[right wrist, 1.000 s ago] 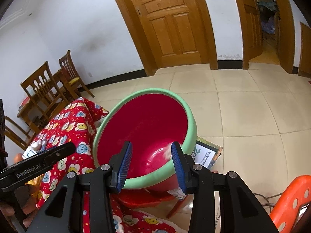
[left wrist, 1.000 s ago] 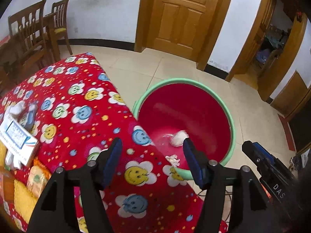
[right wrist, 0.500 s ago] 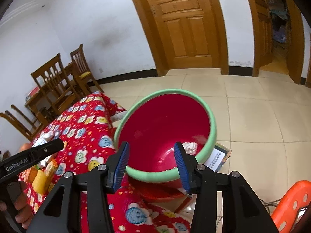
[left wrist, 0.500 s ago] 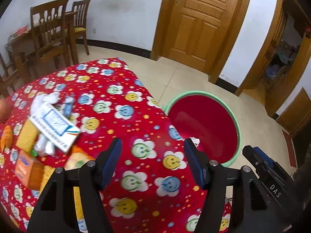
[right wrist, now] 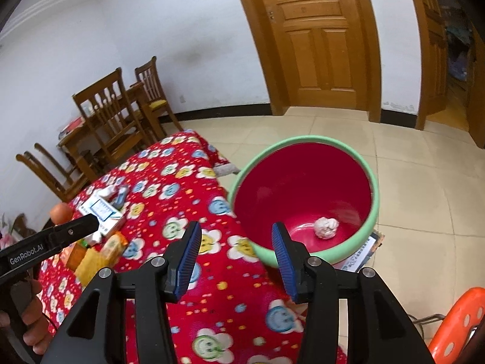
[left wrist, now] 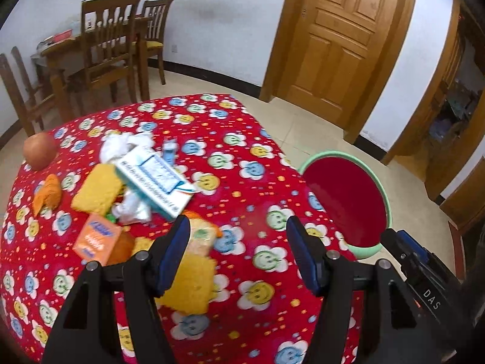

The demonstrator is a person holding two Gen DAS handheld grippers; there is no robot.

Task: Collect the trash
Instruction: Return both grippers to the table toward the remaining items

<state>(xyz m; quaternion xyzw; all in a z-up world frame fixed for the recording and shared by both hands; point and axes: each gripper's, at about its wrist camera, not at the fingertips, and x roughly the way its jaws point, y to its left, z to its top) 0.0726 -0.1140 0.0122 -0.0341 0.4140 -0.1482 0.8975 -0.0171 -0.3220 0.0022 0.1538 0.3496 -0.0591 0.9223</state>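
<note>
I'm over a table draped in a red smiley-flower cloth (left wrist: 248, 200) in a tiled room. My left gripper (left wrist: 238, 254) hangs with jaws apart, nothing between them. At ten o'clock from it lies the trash pile: a yellow sponge (left wrist: 97, 189), an orange carton (left wrist: 95, 239), a white-and-blue box (left wrist: 156, 180) and crumpled tissue (left wrist: 121, 144). My right gripper (right wrist: 235, 257) has just been opening, empty. At one o'clock sits the red basin (right wrist: 303, 188) holding a paper wad (right wrist: 326, 227). Chairs (right wrist: 109, 121) and a door (right wrist: 315, 39) stand beyond.

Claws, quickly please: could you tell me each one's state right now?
Left claw: open, holding nothing.
Right claw: open, holding nothing, jaws just been opening.
</note>
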